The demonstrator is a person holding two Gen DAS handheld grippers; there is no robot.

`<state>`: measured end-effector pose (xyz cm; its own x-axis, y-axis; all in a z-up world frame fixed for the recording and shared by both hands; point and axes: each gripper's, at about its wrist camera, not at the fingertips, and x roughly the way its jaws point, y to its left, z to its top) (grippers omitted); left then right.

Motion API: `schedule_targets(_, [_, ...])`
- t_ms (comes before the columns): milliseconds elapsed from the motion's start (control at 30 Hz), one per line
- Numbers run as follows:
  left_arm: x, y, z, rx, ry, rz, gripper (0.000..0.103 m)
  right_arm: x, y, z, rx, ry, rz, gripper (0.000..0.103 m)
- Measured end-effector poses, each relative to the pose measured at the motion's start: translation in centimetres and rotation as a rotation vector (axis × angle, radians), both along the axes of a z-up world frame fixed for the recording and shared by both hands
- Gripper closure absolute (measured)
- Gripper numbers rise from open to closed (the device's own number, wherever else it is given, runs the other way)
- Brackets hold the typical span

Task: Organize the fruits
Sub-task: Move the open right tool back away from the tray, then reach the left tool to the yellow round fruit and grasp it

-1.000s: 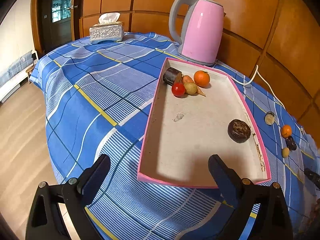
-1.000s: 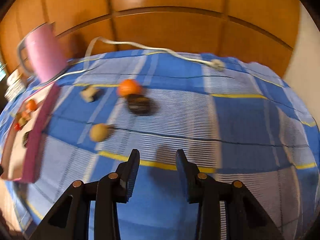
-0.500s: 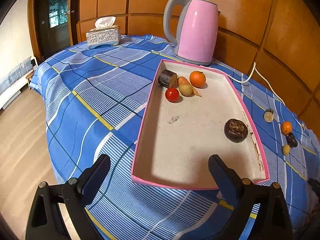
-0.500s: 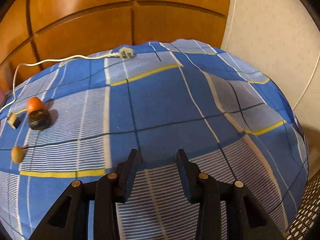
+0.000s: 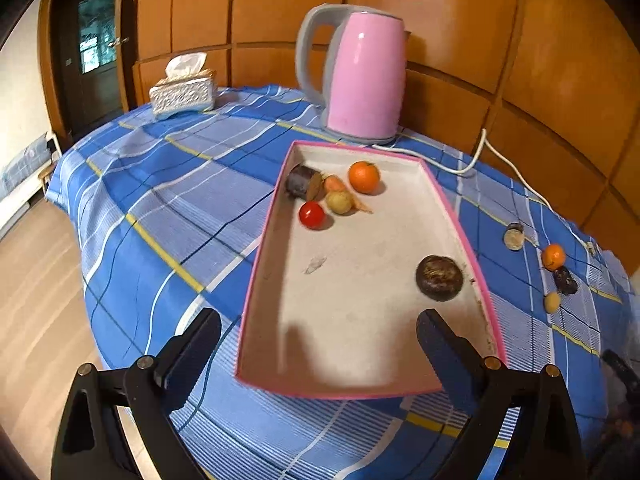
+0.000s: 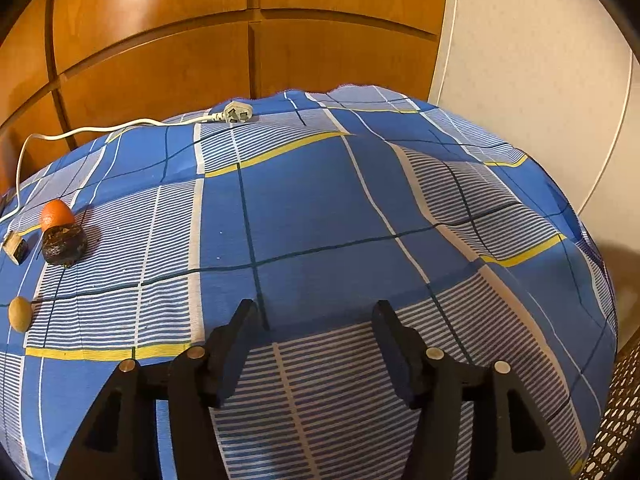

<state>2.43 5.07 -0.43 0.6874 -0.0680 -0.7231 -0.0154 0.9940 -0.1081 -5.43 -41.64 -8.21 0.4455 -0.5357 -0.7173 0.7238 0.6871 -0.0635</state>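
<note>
Hangs wide open and empty, the left gripper (image 5: 318,320), just before the near edge of the pink tray (image 5: 262,248). Views the tray from slightly further back than a second ago; otherwise changes nothing on this side. Already inside the tray, at the far end: a dark cut piece (image 5: 304,187), a red tomato (image 5: 312,215), a yellowish fruit (image 5: 339,202) and an orange (image 5: 364,177), all close together. Alone near the right rim: a dark round fruit (image 5: 439,278). Still outside, on the blue checked cloth (image 5: 160,184) to the right of the tray: four loose pieces.

Further right, the bigger change. Has just been opening its jaws, the right gripper (image 6: 315,312), with nothing between them, only cloth below. Faced the loose fruit almost straight ahead one second ago; now sees them pushed to the far left edge of its view: the small cut piece (image 6: 15,247), the second orange (image 6: 56,214), touching it the dark wrinkled fruit (image 6: 64,245), and nearer, apart, the small yellow fruit (image 6: 20,314). Ahead now only bare cloth and the white plug (image 6: 238,113).

For the task, probably means this: ready to grasp, but aimed away from the fruit. Needs a turn back to the left before any pickup. Four pieces remaining for the tray.
</note>
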Motion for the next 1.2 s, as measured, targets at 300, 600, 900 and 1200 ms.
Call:
schedule_targets(300, [0.7,-2.4,0.8,0.025,0.003,-0.073,0.004,0.2,-0.1,-0.1,-0.006,-0.001,0.000,0.042])
schedule_targets(600, [1.0,-5.1,1.2,0.050,0.009,-0.155,0.004,0.2,-0.2,-0.1,-0.009,-0.001,0.001,0.041])
schedule_targets(900, [1.8,-8.1,1.7,0.055,0.006,-0.239,0.004,0.2,-0.3,-0.1,-0.008,-0.003,0.001,0.041])
schedule_targets(1200, [2.8,-12.2,2.1,0.030,0.017,-0.357,0.004,0.2,-0.3,-0.1,-0.008,-0.004,0.002,0.040])
